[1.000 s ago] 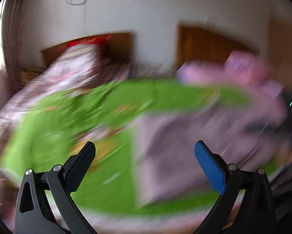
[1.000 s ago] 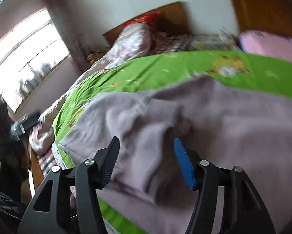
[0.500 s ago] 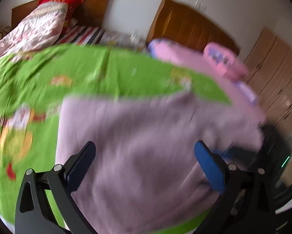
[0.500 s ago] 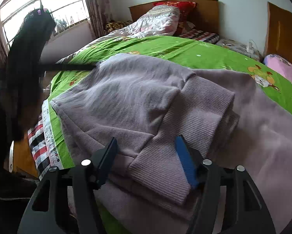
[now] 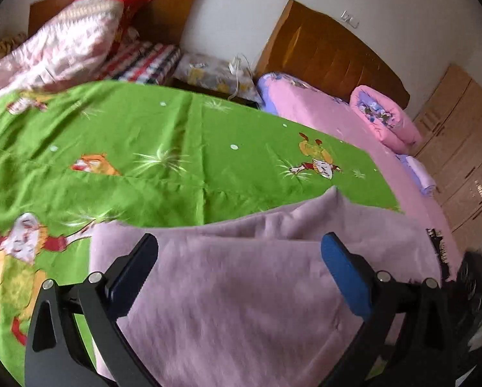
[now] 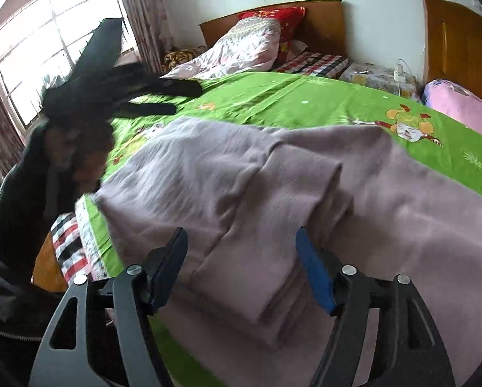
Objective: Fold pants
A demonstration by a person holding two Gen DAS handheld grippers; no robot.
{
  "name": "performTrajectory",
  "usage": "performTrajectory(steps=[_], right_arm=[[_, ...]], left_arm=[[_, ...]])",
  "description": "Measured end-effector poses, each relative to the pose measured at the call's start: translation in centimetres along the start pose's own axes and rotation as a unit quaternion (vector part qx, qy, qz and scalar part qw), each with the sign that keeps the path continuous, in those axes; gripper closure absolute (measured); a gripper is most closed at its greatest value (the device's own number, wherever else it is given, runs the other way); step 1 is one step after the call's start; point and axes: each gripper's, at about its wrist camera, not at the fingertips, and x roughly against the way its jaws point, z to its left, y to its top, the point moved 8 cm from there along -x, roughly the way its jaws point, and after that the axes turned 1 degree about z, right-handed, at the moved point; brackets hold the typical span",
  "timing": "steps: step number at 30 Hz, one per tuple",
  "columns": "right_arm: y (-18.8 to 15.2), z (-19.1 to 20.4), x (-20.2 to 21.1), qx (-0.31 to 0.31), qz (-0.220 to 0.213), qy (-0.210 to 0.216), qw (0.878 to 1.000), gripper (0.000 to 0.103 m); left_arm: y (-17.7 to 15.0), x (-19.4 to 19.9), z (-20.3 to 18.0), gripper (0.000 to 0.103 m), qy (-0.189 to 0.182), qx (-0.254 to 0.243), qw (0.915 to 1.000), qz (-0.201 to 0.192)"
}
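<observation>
bed (image 6: 305, 103) w/ green sheet (cartoon print); mauve pants (image 6: 273, 193) folded at near edge, pillow (image 6: 241, 48) at head.

pants (image 6: 273, 193) run off the frame at 4 o'clock, left gripper (image 6: 189, 98) at 10 o'clock is just a dark blur

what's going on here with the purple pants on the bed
A person is folding soft mauve fleece pants on a bed with a bright green cartoon-print sheet, a handheld gripper in each hand. The ribbed end is already doubled over onto the rest. The right gripper has just been opening; the folded edge lies between its jaws, unpressed. The left gripper hovers open over the flat part of the pants, holding nothing.
</observation>
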Motion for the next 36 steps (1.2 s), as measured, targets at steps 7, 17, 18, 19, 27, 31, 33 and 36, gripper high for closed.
performTrajectory(steps=[7, 17, 18, 19, 27, 31, 33, 36], right_arm=[[-1.5, -0.7, -1.6, -0.010, 0.038, 0.009, 0.999, 0.021], [-8.1, -14.8, 18.6, -0.304, -0.226, -0.070, 0.923, 0.016], [-10.2, -16.1, 20.5, -0.337, -0.239, -0.088, 0.906, 0.016], [-11.7, -16.8, 21.6, -0.359, -0.245, -0.098, 0.895, 0.016], [-20.7, -22.3, 21.9, -0.511, -0.205, -0.118, 0.827, 0.016], [-20.3, -24.4, 19.9, -0.525, -0.176, -0.113, 0.825, 0.014], [-19.6, -25.3, 19.1, -0.524, -0.164, -0.109, 0.829, 0.010], [-19.0, -26.5, 18.6, -0.539, -0.175, -0.097, 0.818, 0.004]], left_arm=[[-3.7, -2.2, 2.6, 0.002, 0.062, -0.015, 0.9977, 0.023], [-2.3, 0.8, -8.4, 0.002, -0.003, -0.074, 0.9955, -0.060], [-2.7, 0.1, -9.5, 0.002, -0.002, -0.092, 0.9943, -0.055], [-3.0, -0.4, -10.2, 0.002, 0.000, -0.100, 0.9936, -0.053], [-7.2, -6.3, -10.1, 0.002, 0.020, -0.106, 0.9934, 0.039], [-7.4, -6.8, -10.2, 0.002, 0.049, -0.122, 0.9903, 0.045], [-7.8, -7.3, -10.6, 0.001, 0.072, -0.141, 0.9864, 0.046], [-7.8, -7.3, -10.6, 0.001, 0.080, -0.144, 0.9853, 0.045]])
